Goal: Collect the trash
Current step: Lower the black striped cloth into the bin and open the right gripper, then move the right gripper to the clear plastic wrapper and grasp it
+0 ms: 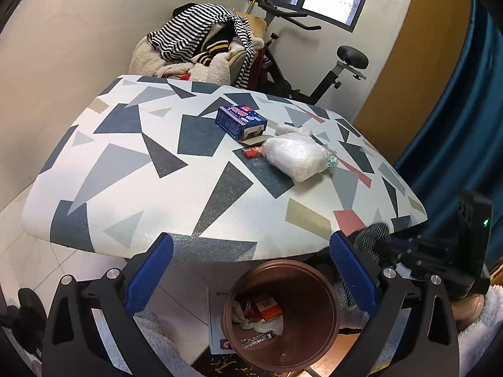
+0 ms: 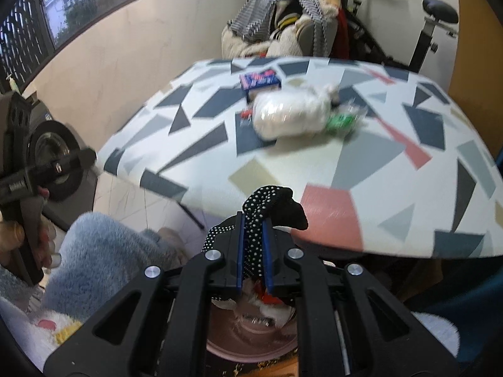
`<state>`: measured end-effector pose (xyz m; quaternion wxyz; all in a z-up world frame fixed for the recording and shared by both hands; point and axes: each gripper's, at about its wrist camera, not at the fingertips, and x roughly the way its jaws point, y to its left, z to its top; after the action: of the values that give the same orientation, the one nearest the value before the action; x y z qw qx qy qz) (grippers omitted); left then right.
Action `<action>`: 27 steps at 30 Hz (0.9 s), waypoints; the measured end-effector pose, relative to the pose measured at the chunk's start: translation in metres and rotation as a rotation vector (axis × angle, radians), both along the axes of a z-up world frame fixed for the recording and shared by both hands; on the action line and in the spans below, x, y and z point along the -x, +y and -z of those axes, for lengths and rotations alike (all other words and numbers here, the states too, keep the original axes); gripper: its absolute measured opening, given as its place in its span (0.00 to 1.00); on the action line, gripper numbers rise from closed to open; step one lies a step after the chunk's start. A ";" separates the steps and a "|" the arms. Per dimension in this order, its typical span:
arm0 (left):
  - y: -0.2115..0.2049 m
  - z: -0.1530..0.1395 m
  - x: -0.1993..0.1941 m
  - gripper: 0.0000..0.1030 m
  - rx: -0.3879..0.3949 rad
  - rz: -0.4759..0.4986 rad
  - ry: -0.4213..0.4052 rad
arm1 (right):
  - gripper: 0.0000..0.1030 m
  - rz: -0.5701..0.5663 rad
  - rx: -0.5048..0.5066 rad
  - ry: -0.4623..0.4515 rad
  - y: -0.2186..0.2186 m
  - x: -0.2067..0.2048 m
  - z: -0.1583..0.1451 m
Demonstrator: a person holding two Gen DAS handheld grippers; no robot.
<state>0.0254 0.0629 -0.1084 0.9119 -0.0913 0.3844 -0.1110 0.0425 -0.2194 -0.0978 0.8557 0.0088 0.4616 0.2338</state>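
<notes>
My left gripper (image 1: 251,248) is open over a brown round bin (image 1: 309,315) that holds wrappers and an orange packet; nothing is between its blue pads. My right gripper (image 2: 254,226) is shut on a black white-dotted cloth (image 2: 267,202), held above the same bin (image 2: 251,342) near the table's front edge. That cloth (image 1: 375,234) and the right tool show at the right of the left wrist view. On the patterned table (image 1: 132,188) lie a blue box (image 1: 240,121), a white plastic bag (image 1: 295,155), a small red wrapper (image 1: 251,151) and a green wrapper (image 2: 341,121).
A chair piled with striped and fleecy clothes (image 1: 201,44) stands behind the table, beside an exercise bike (image 1: 314,72). A blue curtain (image 1: 456,119) hangs at the right. The person's fluffy light-blue sleeve (image 2: 103,251) is at the lower left of the right wrist view.
</notes>
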 end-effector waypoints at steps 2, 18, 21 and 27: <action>-0.001 0.001 -0.001 0.94 -0.007 -0.002 0.006 | 0.14 -0.008 -0.002 0.044 0.004 0.001 0.011; -0.004 0.007 -0.002 0.94 -0.036 -0.017 0.026 | 0.39 -0.024 0.034 0.131 0.015 0.004 0.041; -0.003 0.009 -0.002 0.94 -0.040 -0.019 0.030 | 0.88 0.001 0.054 0.101 0.015 0.004 0.038; -0.003 0.011 -0.001 0.94 -0.051 -0.021 0.038 | 0.94 0.025 0.063 0.118 0.011 -0.001 0.040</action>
<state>0.0268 0.0595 -0.1198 0.9075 -0.0741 0.4035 -0.0900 0.0439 -0.2087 -0.1381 0.8298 0.0014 0.5181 0.2073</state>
